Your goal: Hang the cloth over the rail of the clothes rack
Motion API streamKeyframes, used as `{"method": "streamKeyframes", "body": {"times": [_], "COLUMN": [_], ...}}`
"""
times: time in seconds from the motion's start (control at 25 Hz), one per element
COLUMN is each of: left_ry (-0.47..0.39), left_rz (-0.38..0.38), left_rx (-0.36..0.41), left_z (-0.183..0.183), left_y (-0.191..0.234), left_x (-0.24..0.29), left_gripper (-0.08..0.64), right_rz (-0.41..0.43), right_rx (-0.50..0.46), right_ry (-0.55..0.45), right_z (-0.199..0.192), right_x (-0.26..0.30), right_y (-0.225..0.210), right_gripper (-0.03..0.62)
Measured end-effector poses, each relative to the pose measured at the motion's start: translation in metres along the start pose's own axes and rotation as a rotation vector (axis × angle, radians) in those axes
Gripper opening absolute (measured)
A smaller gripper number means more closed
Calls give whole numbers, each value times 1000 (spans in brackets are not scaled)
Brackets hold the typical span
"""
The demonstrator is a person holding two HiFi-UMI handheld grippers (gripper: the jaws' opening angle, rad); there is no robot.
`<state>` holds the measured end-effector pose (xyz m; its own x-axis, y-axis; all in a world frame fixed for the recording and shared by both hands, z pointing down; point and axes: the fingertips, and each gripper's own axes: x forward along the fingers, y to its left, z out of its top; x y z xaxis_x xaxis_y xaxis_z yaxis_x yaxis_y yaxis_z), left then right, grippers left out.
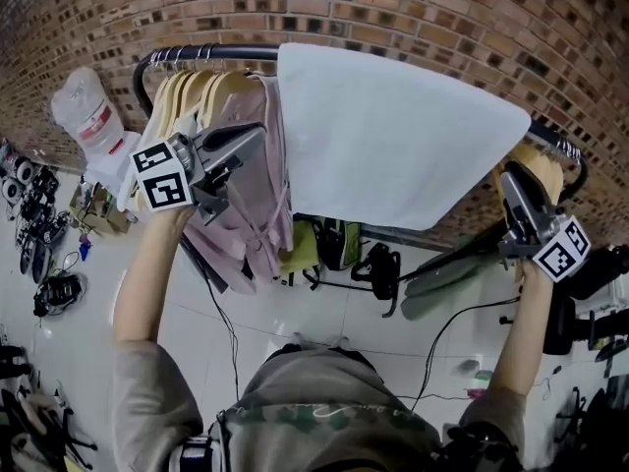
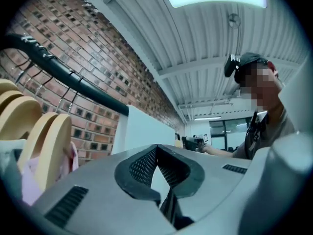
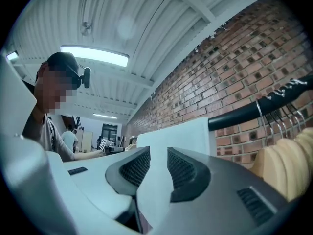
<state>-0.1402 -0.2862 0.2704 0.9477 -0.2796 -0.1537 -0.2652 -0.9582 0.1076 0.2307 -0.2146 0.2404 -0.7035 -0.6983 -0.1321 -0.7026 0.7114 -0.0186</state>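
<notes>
The cloth [image 1: 393, 146] lies draped over the rail [image 1: 206, 52] of the clothes rack, but crookedly. Its left edge drops straight from the bar, while its bottom edge slants up to a corner at the far right, so the weight looks unevenly shared across the rail.

**What could go wrong**
- The likeliest trouble is a slide. If the right corner is let go while more fabric hangs on the near side than behind the bar, the cloth may creep off and drop to the floor.
- A tug from the right could drag the whole sheet along the rail, bunch it up, or pull the left edge free, since nothing steadies that side.
- The wooden hangers [image 1: 192, 91] and the pink garment [image 1: 251, 224] crowd the left edge. Any smoothing there risks snagging them or knocking a hanger loose.

**The jaws**
- The left gripper [image 1: 251, 141] has its jaws fully closed, tip against tip, with nothing clamped that I can make out. They sit just beside the cloth's left edge, in front of the pink garment.
- The right gripper [image 1: 510, 180] has its jaws partly apart. A white band of the cloth fills the gap between the pads, so I judge them to be gripping a fold near the right corner, close under the rail.
</notes>
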Motion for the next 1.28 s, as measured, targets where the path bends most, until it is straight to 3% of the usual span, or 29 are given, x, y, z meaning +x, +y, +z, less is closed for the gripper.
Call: {"method": "streamKeyframes", "body": {"times": [0.12, 0.16, 0.2, 0.52, 0.68, 0.84, 1.04, 1.28], "left_ry": [62, 60, 48, 5, 11, 2, 1, -35], "left_rz": [42, 37, 31, -27, 4, 54, 55, 139], "left_rx": [20, 14, 3, -16, -6, 22, 89, 42], "left_z": [-16, -17, -17, -43, -49, -45, -50, -68], "left_y": [0, -1, -2, -20, -42, -86, -163, -253], "left_x": [-10, -13, -15, -23, -36, -47, -60, -93], "left_gripper": [6, 6, 6, 6, 6, 6, 6, 6], "right_rz": [-11, -7, -5, -2, -15, -15, -17, 4], "right_rx": [12, 17, 18, -20, -9, -6, -23, 34], "right_ry": [11, 5, -2, 17, -14, -12, 15, -19], "right_z": [-14, -17, -19, -37, -45, -60, -81, -96], "right_x": [-1, -1, 0, 0, -10, -32, -81, -150], "right_y": [14, 19, 25, 75, 102, 133, 178, 241], "right_gripper": [114, 36, 8, 8, 8, 8, 8, 8]}}
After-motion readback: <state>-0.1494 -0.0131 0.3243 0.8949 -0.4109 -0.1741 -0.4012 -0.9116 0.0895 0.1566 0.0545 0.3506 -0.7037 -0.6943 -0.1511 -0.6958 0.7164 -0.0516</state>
